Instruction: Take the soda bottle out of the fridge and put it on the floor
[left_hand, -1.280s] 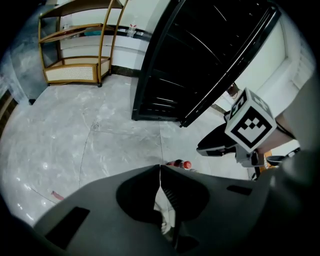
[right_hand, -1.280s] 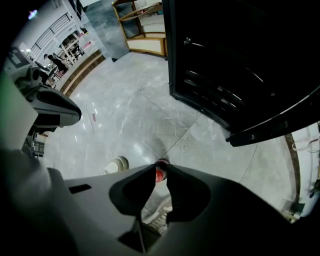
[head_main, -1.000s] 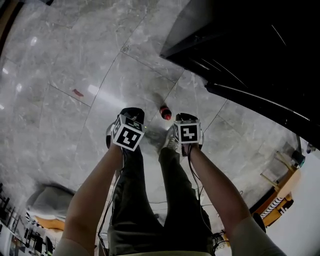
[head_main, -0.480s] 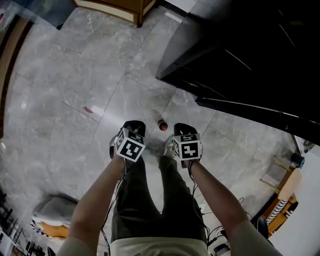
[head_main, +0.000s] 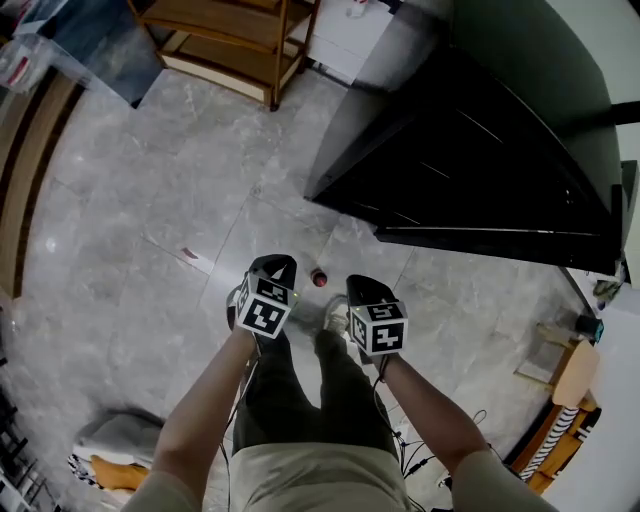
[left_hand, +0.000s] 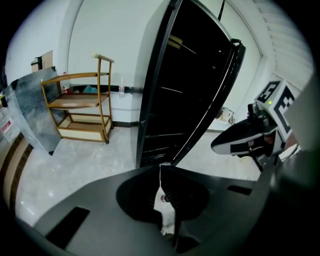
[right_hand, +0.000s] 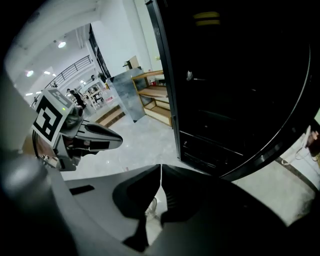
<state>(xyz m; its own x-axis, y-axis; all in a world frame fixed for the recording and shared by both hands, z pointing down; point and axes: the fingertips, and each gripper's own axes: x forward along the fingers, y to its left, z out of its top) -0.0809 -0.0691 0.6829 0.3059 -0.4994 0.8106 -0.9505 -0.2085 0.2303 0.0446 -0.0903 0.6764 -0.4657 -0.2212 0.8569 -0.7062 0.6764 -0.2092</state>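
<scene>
1. Wooden shelf rack (head_main: 232, 40): open tiers on slim posts, far upper left. It was out of the head view a second ago.
2. Floor (head_main: 120, 200): glossy grey marble-look tiles with thin joints. One tile has a small red mark (head_main: 189, 254).
3. Left gripper (head_main: 277, 263): black plastic, carrying a cube of black-and-white square markers with no readable text. Its jaws are pressed together with nothing between them. It sits higher than a second ago and well apart from the floor.
4. Soda bottle (head_main: 319, 277): stands upright on the floor, with a red cap and a dark body. In the head view it shows between the two gripper tips, just ahead of the person's white shoe (head_main: 336, 315) and near the fridge's front corner. The label is too small to read. It is on the same tile spot as before but looks smaller now.
5. Right gripper (head_main: 362, 287): same build, with its own marker cube. Its jaws have just closed the last bit and now meet at the tips, empty. It is also raised since earlier.
6. Fridge (head_main: 470, 150): black and glossy, with its door (head_main: 500, 238) swung open. Thin shelf lines show faintly inside. More of it is in view than before.
</scene>
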